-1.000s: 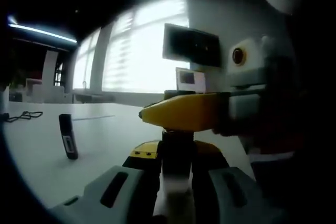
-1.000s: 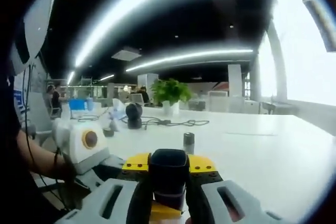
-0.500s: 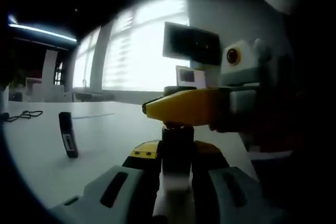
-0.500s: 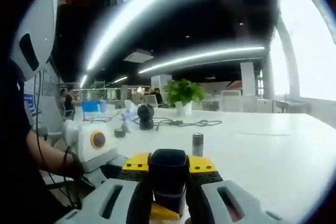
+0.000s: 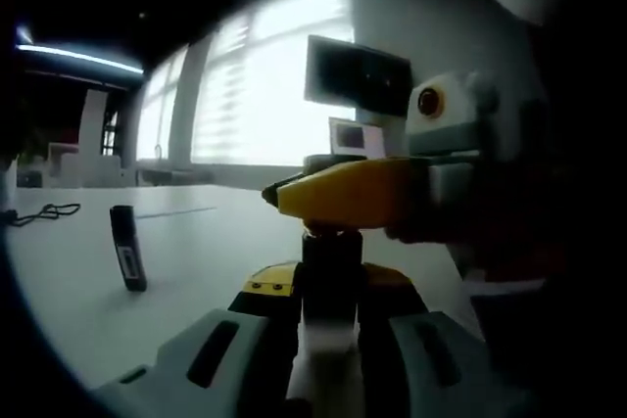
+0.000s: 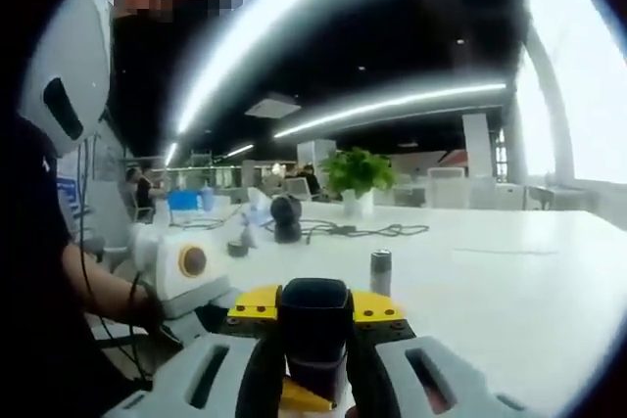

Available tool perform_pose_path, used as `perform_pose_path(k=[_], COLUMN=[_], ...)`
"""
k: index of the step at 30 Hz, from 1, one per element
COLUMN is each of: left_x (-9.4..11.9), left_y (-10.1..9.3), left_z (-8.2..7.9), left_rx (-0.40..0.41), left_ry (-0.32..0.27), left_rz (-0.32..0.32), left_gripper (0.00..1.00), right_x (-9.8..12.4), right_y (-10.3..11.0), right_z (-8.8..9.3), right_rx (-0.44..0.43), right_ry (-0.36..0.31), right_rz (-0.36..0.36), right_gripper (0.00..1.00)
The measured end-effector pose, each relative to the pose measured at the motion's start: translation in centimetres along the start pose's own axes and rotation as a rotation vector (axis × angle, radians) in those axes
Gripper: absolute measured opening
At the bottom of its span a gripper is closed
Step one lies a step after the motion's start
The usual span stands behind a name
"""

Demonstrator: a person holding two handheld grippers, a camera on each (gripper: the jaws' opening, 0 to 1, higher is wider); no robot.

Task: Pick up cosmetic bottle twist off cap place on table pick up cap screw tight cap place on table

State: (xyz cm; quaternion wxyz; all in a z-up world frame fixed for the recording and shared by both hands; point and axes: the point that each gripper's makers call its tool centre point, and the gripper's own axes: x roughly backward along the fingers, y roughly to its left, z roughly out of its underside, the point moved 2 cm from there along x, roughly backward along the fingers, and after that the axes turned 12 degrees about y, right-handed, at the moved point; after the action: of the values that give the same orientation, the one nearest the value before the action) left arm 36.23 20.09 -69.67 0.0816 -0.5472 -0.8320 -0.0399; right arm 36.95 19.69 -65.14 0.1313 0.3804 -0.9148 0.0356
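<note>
Two grippers clamp bottle, cap; table beyond open.

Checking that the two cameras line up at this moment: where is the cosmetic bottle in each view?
Left gripper view: cosmetic bottle at bottom centre, upright between the left gripper jaws, its top clamped by the yellow jaws of the right gripper, which comes in from the right.
Right gripper view: its dark top end at bottom centre, between that view's own jaws.
Shared landmark: the white table.
</note>
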Motion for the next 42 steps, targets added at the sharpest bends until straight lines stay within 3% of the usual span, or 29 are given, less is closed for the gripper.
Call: perform_pose_path(k=[10,22,42], left_x=[-0.1,0.0,-0.1], left_y=[-0.6,-0.7,-0.9], left_z=[0.0,0.0,-0.1], left_rx=[-0.014,-0.009,-0.006], left_ry=[0.001,0.003,0.004], left_rz=[0.028,0.040,0.055], left_gripper=[0.12,0.12,0.12], right_x=[0.3,0.5,0.7], right_y=[1.0,1.8,2.2], right_z=[0.1,0.2,0.4], right_rx=[0.098,0.174,0.265], right_ry=[0.027,0.032,0.066], right_rz=[-0.351,-0.650,-1.032], right_gripper=[0.18,0.18,0.18])
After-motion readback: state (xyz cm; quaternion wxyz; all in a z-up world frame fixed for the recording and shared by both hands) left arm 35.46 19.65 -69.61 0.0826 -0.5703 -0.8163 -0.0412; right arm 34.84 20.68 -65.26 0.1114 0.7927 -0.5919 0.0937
